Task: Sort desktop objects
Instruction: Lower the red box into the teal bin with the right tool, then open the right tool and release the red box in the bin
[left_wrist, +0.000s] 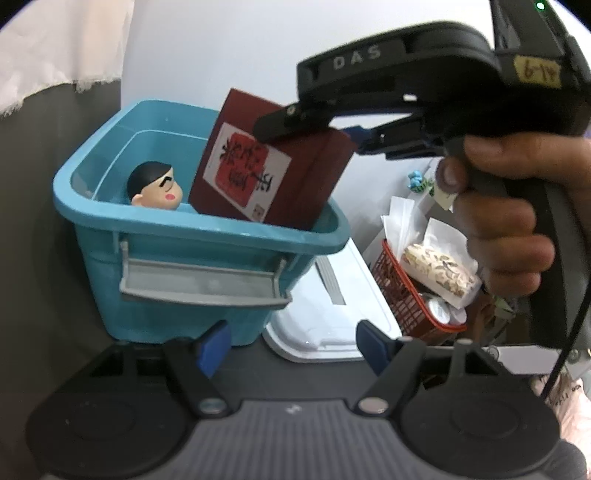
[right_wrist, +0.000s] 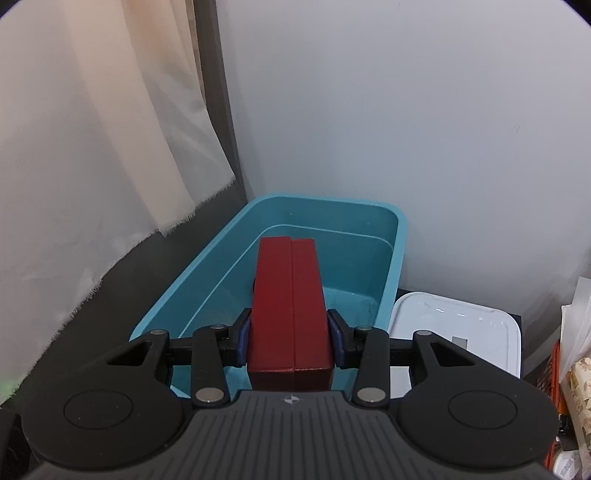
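My right gripper (right_wrist: 290, 338) is shut on a dark red box (right_wrist: 290, 306) and holds it tilted over the open blue bin (right_wrist: 391, 266). In the left wrist view the same red box (left_wrist: 291, 173), with a white and red label, hangs half inside the blue bin (left_wrist: 192, 225), held by the right gripper (left_wrist: 317, 133) from above. A toy head with black hair (left_wrist: 157, 188) lies in the bin to the left of the box. My left gripper (left_wrist: 291, 349) is open and empty, in front of the bin.
A white lid (left_wrist: 332, 317) lies on the table right of the bin, also in the right wrist view (right_wrist: 480, 325). A red mesh basket (left_wrist: 399, 291) full of packets and paper stands further right. A wall and a curtain stand behind.
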